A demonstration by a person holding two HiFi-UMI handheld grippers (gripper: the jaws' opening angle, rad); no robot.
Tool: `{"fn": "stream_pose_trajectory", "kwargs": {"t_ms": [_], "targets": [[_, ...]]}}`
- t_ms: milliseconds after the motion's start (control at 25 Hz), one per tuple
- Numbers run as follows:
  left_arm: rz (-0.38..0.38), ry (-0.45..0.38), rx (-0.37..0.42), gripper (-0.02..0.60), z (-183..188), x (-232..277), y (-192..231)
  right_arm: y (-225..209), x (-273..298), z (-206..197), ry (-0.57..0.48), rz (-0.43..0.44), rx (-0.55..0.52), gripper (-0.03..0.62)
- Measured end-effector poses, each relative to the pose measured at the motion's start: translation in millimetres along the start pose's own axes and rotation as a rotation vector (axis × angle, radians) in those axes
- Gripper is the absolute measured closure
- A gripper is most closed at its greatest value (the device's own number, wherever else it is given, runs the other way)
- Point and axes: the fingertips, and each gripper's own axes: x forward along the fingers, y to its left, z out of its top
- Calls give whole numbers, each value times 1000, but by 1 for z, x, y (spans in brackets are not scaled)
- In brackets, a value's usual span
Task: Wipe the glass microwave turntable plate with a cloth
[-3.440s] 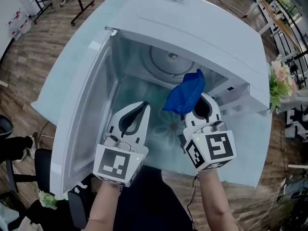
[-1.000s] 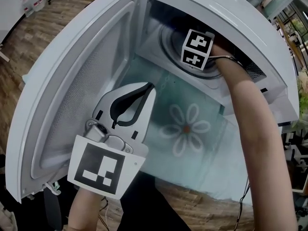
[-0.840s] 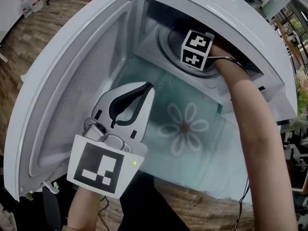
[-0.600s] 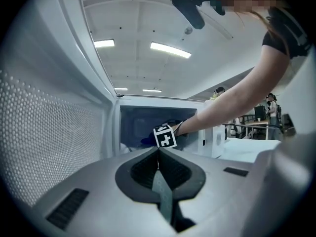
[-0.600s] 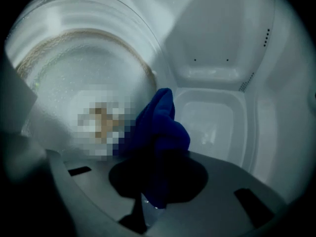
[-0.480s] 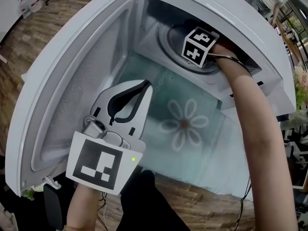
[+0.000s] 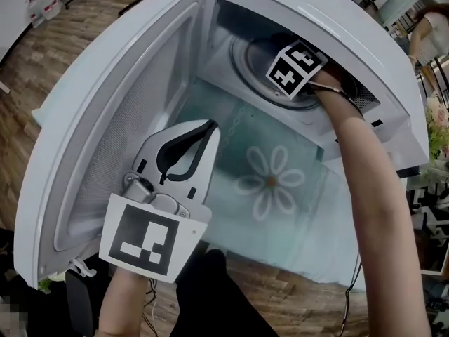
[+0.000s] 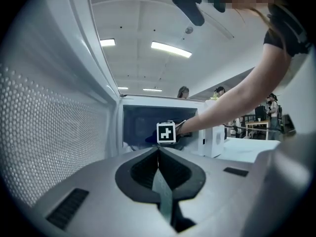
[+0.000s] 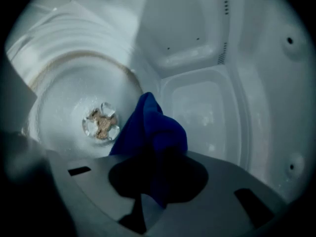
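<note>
Wiping stage, with the right gripper point(image 7: 295, 69) reached deep inside the microwave point(image 7: 316, 12) and its jaws clamped on a bunched blue cloth point(image 9: 148, 122). The cloth's free end hangs over the glass plate point(image 9: 74, 98), which lies on the microwave floor, just beside the plate's central hub point(image 9: 101, 122); whether cloth and glass actually touch cannot be told. The left gripper point(image 7: 209, 126) hangs outside the microwave, in front of its open door point(image 7: 119, 118), jaws pressed together with nothing between them. Likely hazards: the cloth is pinched only by a small fold, so drag against the glass may pull it free of the jaws. The plate probably rests loosely on its hub, so an off-centre push may spin, tilt or unseat it instead of cleaning it. With so little cloth ahead of the jaws, the hard tips may strike the glass, and the forearm passes close to the edge of the microwave's opening. Compared with 3.4 s ago, the right gripper and cloth have moved from in front of the microwave to inside it. Over the last second its marker cube has turned slightly, while the left gripper has stayed outside, closed.
</note>
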Motion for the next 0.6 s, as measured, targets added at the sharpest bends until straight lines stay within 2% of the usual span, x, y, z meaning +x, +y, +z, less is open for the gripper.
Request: {"fn": "stream_pose_trajectory", "kwargs": {"t_ms": [80, 240, 480, 600], "targets": [[-4, 3, 7, 577, -1, 0, -1, -4, -7, 7, -70, -39, 59, 554], [-2, 7, 28, 577, -1, 1, -2, -13, -32, 37, -227, -128, 59, 548], [41, 6, 48, 577, -2, 2, 3, -14, -75, 85, -432, -184, 4, 548], [41, 5, 45, 577, -3, 2, 4, -11, -87, 101, -498, -165, 25, 548]]}}
